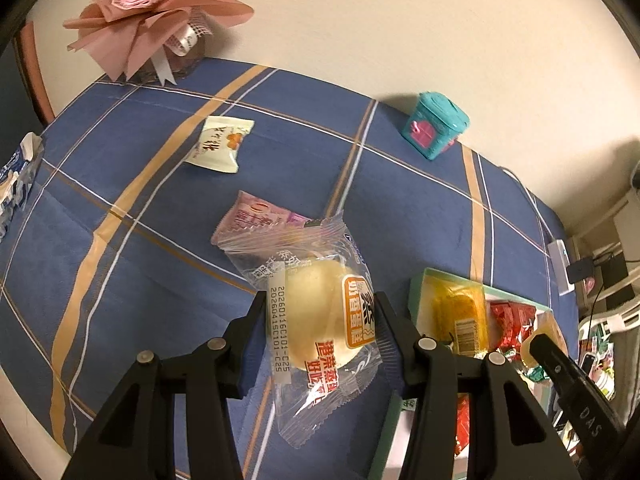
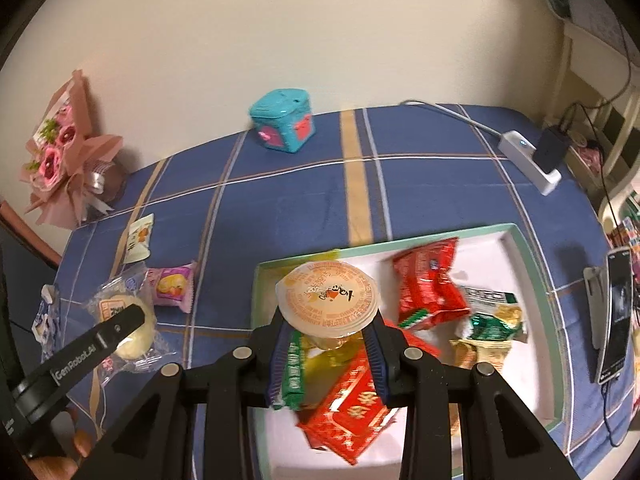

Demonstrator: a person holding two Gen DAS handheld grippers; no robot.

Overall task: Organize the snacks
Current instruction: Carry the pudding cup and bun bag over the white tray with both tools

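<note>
Left gripper (image 1: 320,316) clamped on a clear-wrapped pale round bun (image 1: 316,316), held above the blue plaid tablecloth (image 1: 120,200). Right gripper (image 2: 328,344) closed on an orange-lidded clear jelly cup (image 2: 328,300), over the near-left corner of the shallow mint-rimmed white tray (image 2: 532,264), red snack packets (image 2: 428,280) inside.

Both fisheye views steeply downward along own fingers, close above the worktop (image 1: 168,264). Left view over the blue cloth's open middle; right view over the tray (image 2: 532,264). Shared: teal box (image 1: 436,126), pink bouquet (image 1: 148,12), tray edge, each other's fingers.
</note>
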